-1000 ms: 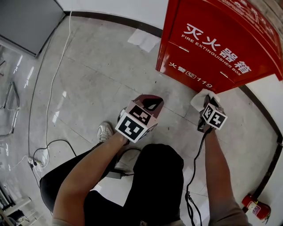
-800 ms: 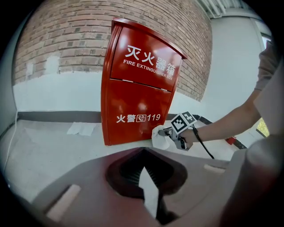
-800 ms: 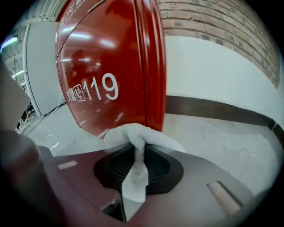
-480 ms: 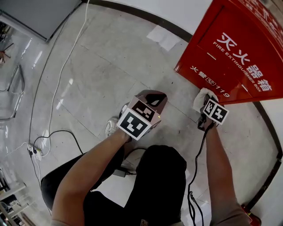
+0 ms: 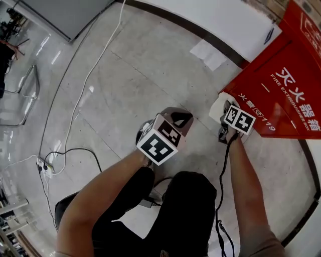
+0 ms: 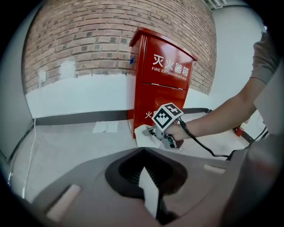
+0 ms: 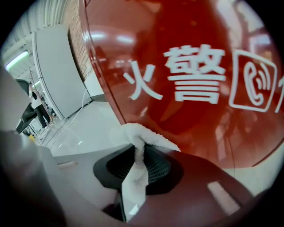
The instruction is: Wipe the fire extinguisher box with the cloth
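Observation:
The red fire extinguisher box [image 5: 291,95] stands against the wall at the right, with white lettering on its front [image 6: 164,84]. My right gripper [image 5: 224,111] is shut on a white cloth [image 5: 217,106], which lies against the box's lower left corner. In the right gripper view the cloth [image 7: 138,138] bunches out of the jaws, close to the red front [image 7: 186,57]. The left gripper view shows the cloth [image 6: 143,135] at that corner too. My left gripper [image 5: 179,119] hangs over the floor left of the box, shut with nothing in it [image 6: 150,195].
A sheet of paper [image 5: 210,54] lies on the floor by the wall. A white cable [image 5: 85,80] runs to a power strip [image 5: 44,168]. A grey panel [image 5: 65,12] and a metal frame [image 5: 25,95] stand at the left. A shoe [image 5: 144,126] shows under my left gripper.
The right gripper has slid the cloth left along the bottom of the box's front, from under the digits to the left corner. The left gripper has drifted the same way.

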